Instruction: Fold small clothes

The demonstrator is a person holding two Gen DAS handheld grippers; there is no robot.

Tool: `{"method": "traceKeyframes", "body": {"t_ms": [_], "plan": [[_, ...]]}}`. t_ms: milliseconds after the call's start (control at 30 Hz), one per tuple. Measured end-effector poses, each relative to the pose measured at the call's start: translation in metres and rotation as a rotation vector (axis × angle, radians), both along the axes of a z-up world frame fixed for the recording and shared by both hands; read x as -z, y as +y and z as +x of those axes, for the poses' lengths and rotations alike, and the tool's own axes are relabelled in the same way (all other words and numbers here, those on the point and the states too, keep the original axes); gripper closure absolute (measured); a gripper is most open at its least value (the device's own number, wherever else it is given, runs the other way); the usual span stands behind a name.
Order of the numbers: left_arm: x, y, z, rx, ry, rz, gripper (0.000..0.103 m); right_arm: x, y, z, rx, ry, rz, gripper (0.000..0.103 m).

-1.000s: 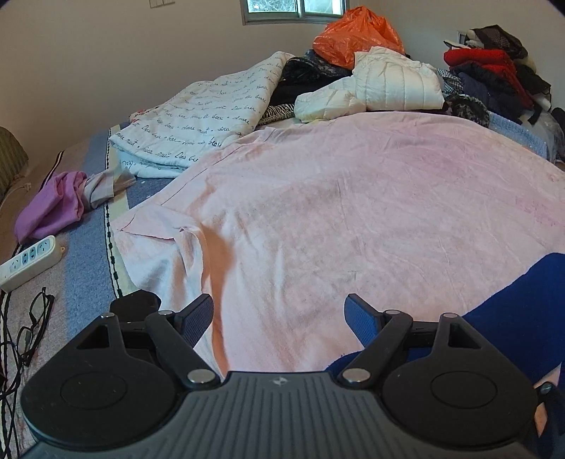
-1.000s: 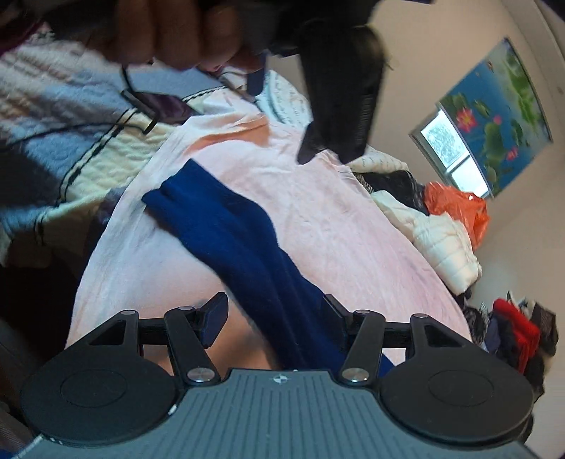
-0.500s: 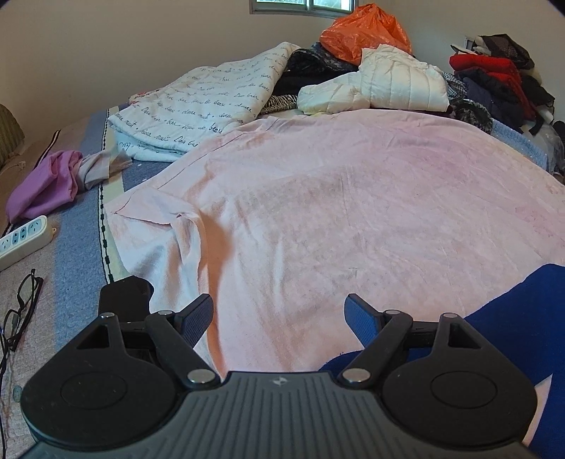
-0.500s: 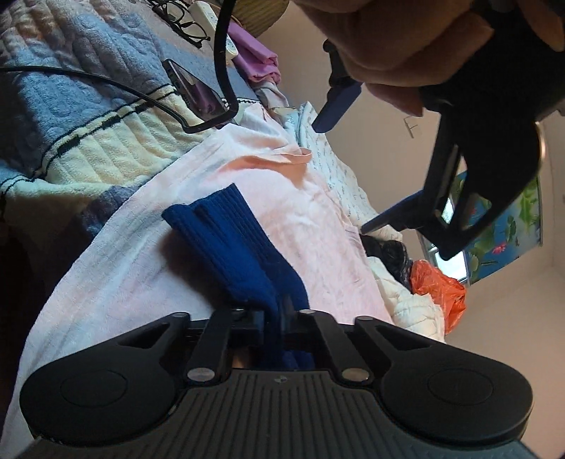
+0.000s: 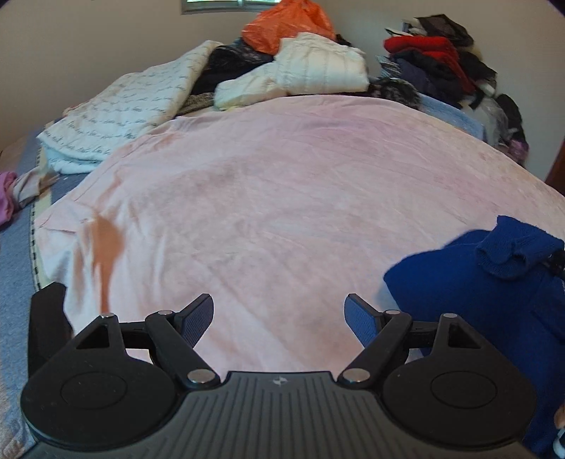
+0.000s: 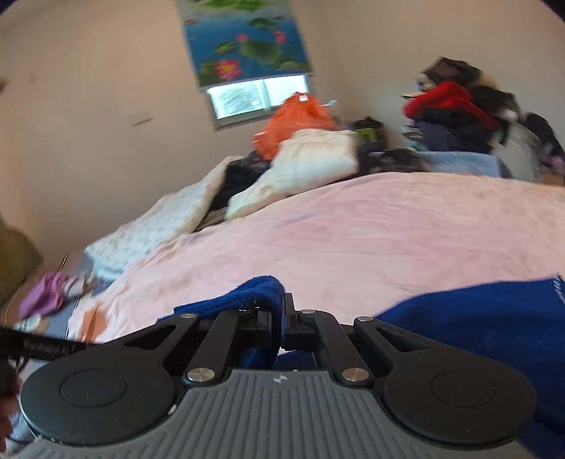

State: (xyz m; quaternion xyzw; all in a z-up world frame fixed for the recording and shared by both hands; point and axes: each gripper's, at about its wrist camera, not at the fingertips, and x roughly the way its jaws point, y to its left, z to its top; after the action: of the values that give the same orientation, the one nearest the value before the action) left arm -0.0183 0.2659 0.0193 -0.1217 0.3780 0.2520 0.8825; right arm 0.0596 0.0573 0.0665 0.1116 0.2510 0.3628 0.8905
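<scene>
A dark blue knitted garment (image 5: 494,282) lies at the near right of a pink sheet (image 5: 282,197) spread over the bed. My left gripper (image 5: 279,319) is open and empty, low over the pink sheet, with the blue garment to its right. My right gripper (image 6: 279,317) is shut on a fold of the blue garment (image 6: 254,293), and more blue fabric (image 6: 494,335) hangs at the right of that view. The right wrist view is blurred.
At the far end of the bed lie a white script-print quilt (image 5: 141,106), a cream padded jacket (image 5: 310,70), an orange bag (image 5: 286,26) and a heap of dark and red clothes (image 5: 441,60). A purple cloth (image 6: 46,296) lies at the left edge.
My right gripper shut on the blue garment, then swung round to face the far end of the bed, carrying the fold. The left gripper stayed open and the blue garment shifted to its right.
</scene>
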Motion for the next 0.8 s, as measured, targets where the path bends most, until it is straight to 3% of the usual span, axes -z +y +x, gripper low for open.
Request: {"method": "traceKeyframes", "body": {"t_ms": [133,233,300,400,467,567,800], "plan": [[0.009,-0.057,0.025,0.162,0.029,0.018,0.022,0.042,-0.095,0.018,0.197,0.213,0.135,0.095],[0.02,-0.102,0.04,0.275,0.071,0.066,0.022,0.085,-0.123,0.015,0.276,0.343,0.144,0.095],[0.029,-0.126,0.045,0.333,0.097,0.093,0.022,0.101,-0.125,0.012,0.296,0.374,0.122,0.087],[0.038,-0.148,0.046,0.396,0.127,0.118,0.022,0.105,-0.122,0.006,0.302,0.346,0.1,0.081],[0.042,-0.153,0.044,0.414,0.137,0.128,0.022,0.096,-0.114,0.0,0.314,0.268,0.011,0.065],[0.046,-0.152,0.043,0.41,0.149,0.133,0.022,0.079,-0.094,-0.012,0.323,0.088,-0.21,0.049],[0.045,-0.139,0.043,0.372,0.153,0.116,0.022,0.081,-0.028,-0.04,0.159,-0.366,-0.791,0.043]]}}
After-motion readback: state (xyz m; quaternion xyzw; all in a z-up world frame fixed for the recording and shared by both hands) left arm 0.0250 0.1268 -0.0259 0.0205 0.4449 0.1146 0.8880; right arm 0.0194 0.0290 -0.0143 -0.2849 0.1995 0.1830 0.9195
